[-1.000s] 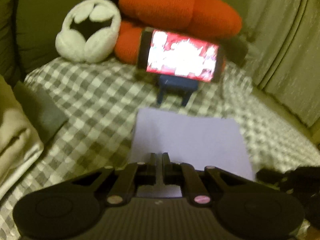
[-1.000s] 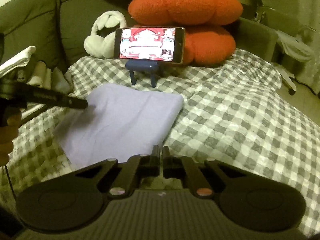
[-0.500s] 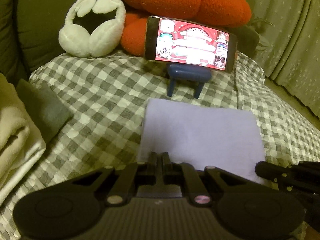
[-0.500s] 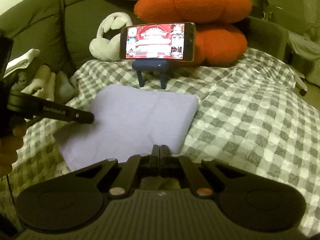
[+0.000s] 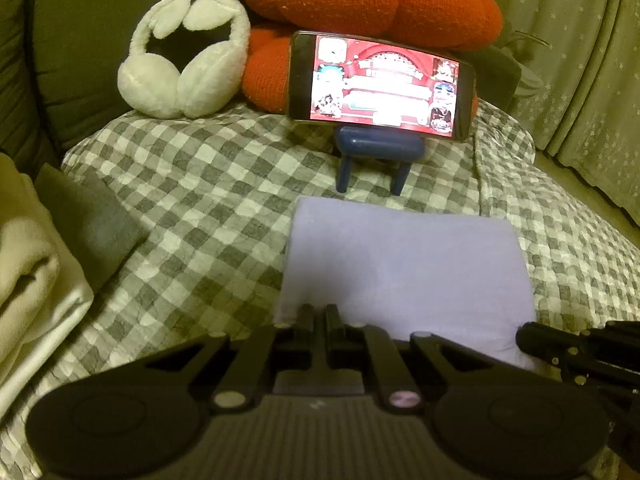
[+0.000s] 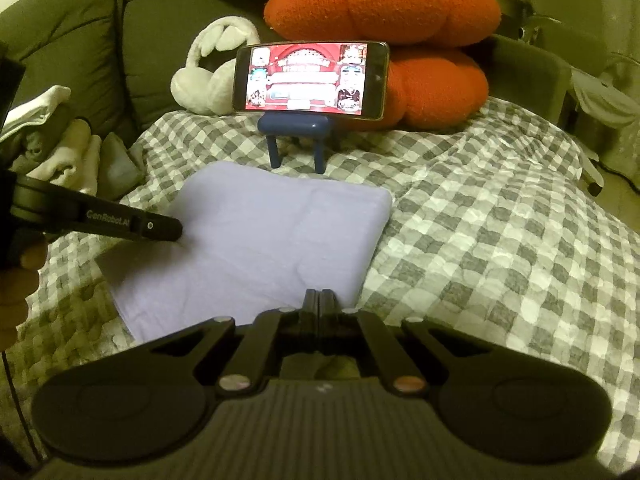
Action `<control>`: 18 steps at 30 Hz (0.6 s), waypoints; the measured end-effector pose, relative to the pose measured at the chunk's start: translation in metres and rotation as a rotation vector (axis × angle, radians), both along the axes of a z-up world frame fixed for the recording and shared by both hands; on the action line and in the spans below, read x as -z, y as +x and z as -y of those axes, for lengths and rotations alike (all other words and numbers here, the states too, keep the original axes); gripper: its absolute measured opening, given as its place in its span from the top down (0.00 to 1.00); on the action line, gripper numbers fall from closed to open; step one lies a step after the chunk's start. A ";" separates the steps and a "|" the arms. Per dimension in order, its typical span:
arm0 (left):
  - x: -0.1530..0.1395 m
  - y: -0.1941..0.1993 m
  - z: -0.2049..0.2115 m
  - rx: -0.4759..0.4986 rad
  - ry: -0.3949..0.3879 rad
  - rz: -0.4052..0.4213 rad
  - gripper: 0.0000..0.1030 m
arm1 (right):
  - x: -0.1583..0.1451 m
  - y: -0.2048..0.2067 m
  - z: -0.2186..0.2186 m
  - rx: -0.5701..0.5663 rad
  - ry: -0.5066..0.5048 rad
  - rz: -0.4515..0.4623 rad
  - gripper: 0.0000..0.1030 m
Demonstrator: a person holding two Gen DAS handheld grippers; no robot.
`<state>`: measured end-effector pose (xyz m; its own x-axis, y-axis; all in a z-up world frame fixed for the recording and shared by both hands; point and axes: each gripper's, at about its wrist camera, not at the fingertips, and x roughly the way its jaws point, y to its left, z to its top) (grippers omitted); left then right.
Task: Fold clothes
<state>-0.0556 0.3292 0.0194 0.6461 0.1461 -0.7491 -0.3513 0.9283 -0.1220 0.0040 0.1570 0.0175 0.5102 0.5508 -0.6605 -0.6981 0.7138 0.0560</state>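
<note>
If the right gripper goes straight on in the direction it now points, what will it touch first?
Most likely the folded lavender cloth: the right gripper, shut, points down over its near edge. Beyond that lie the checked cover and the phone stand, though depth is unclear.

Lilac cloth [image 6: 256, 236] on grey-and-white checked blanket [image 6: 480, 240], orange cushion [image 6: 380, 0].

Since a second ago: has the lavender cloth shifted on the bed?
No. The lavender cloth keeps its far edge just in front of the blue phone stand legs, as before.
</note>
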 end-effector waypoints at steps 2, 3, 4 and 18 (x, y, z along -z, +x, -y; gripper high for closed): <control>0.000 0.000 0.000 0.000 0.003 0.000 0.94 | 0.000 0.000 -0.001 0.000 -0.004 0.003 1.00; 0.000 0.000 0.001 0.001 0.004 0.000 0.94 | 0.000 0.000 -0.001 0.000 -0.006 0.004 1.00; 0.000 0.000 0.000 0.001 0.004 0.000 0.94 | 0.000 0.000 -0.001 0.000 -0.007 0.006 1.00; -0.005 -0.004 -0.007 -0.052 -0.042 0.000 0.92 | -0.003 0.006 0.006 0.006 0.032 -0.014 1.00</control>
<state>-0.0600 0.3361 0.0245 0.6386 0.1475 -0.7552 -0.3985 0.9030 -0.1606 0.0099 0.1509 0.0205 0.5048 0.5685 -0.6496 -0.6926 0.7159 0.0883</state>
